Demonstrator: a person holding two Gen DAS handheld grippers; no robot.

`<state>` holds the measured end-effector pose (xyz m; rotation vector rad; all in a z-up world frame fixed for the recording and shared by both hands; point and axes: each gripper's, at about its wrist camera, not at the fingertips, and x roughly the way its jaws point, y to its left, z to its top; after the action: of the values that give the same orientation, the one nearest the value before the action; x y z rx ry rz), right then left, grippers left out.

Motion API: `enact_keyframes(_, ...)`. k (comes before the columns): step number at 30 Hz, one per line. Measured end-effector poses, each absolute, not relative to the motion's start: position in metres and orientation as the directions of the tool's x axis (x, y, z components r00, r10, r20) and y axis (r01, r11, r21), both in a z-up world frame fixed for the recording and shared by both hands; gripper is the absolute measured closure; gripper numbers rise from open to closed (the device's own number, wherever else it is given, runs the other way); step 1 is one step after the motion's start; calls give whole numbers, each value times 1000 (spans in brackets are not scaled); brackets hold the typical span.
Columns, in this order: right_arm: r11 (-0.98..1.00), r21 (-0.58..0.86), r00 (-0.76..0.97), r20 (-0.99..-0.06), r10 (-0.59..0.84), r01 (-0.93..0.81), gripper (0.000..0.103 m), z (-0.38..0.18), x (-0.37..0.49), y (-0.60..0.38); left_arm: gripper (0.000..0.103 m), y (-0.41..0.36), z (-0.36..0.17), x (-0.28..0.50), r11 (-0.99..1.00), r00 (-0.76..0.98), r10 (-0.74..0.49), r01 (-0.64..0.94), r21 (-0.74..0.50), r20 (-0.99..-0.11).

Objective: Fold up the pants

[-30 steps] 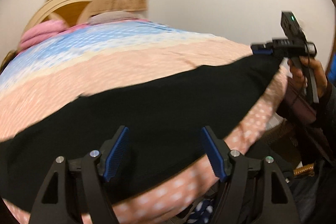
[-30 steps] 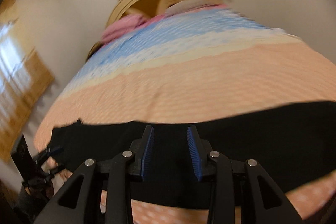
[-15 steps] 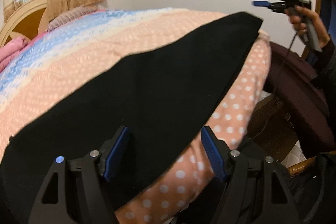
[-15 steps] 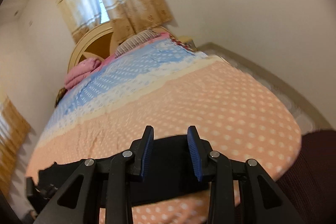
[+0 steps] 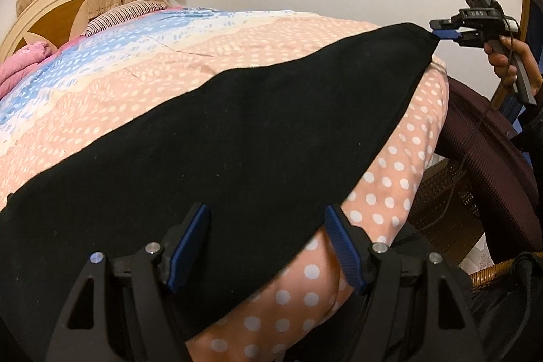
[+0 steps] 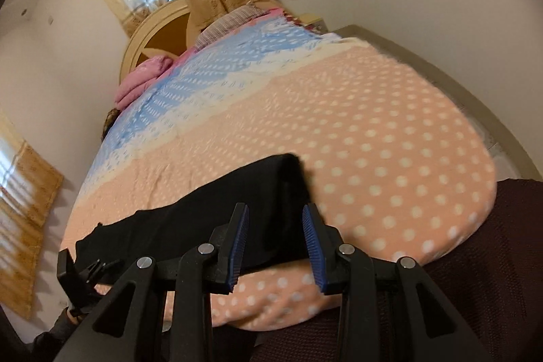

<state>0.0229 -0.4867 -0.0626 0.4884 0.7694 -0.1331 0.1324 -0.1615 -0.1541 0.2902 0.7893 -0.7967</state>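
Black pants [image 5: 237, 138] lie flat along the near edge of the bed; they also show in the right wrist view [image 6: 237, 202]. My left gripper [image 5: 266, 243] is open and empty over the near end of the pants. My right gripper [image 6: 275, 236] is open and empty just above the far end of the pants. In the left wrist view the right gripper [image 5: 448, 34] is at the pants' far corner, jaws slightly apart. The left gripper [image 6: 91, 267] shows small at the lower left of the right wrist view.
The bed [image 5: 400, 165] has a pink polka-dot blanket, blue toward the headboard [image 6: 159, 33]. Pink bedding [image 6: 139, 83] and a striped pillow [image 5: 125, 16] lie at the head. A dark maroon cushion [image 5: 485, 158] and a wicker piece [image 5: 441, 202] stand beside the bed.
My right gripper came off the pants' far corner, rose, then dropped back close to that corner. My left view swung right along the pants. The pants now lie flat.
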Motion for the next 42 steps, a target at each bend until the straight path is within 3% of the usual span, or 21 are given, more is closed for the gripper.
enact_keyframes(3,874,377,722,-690,45,306,70,-74,31,-486,29,-164,-154,133,679,439,-528,732,-51,-727)
enact_keyframes(4,874,387,747,-663,44,292,76,-73,32,-485,29,-164,-154,132,678,439,-528,733,-50,-727)
enact_keyframes(5,874,404,769,-637,58,270,90,-73,33,-483,29,-164,-154,133,678,439,-529,733,-51,-726)
enact_keyframes(6,879,406,792,-607,56,249,92,-70,37,-474,28,-164,-154,133,678,437,-531,733,-55,-726)
enact_keyframes(13,959,277,786,-605,130,55,92,-73,60,-395,24,-166,-155,132,673,435,-531,738,-49,-727)
enact_keyframes(20,973,166,661,-714,229,-157,92,-136,89,-300,24,-166,-155,132,671,435,-532,740,-48,-727)
enact_keyframes(22,970,72,629,-750,206,-232,92,-146,84,-276,24,-166,-156,132,669,435,-531,742,-45,-727)
enact_keyframes(25,960,42,661,-717,222,-277,92,-127,70,-274,24,-165,-156,132,667,434,-535,743,-48,-725)
enact_keyframes(28,979,29,769,-614,175,-200,92,-81,50,-315,22,-164,-156,132,662,428,-544,748,-55,-721)
enact_keyframes(32,977,155,860,-508,-46,144,88,-42,29,-429,22,-166,-156,132,656,429,-539,754,-41,-725)
enact_keyframes(36,893,199,770,-602,-213,403,88,-63,40,-520,20,-168,-157,132,655,430,-533,755,-33,-729)
enact_keyframes(39,898,158,711,-671,-208,411,88,-91,59,-536,17,-171,-158,130,656,434,-529,754,-27,-729)
enact_keyframes(42,924,235,759,-645,-85,303,88,-97,61,-521,16,-173,-159,128,649,439,-522,761,-7,-731)
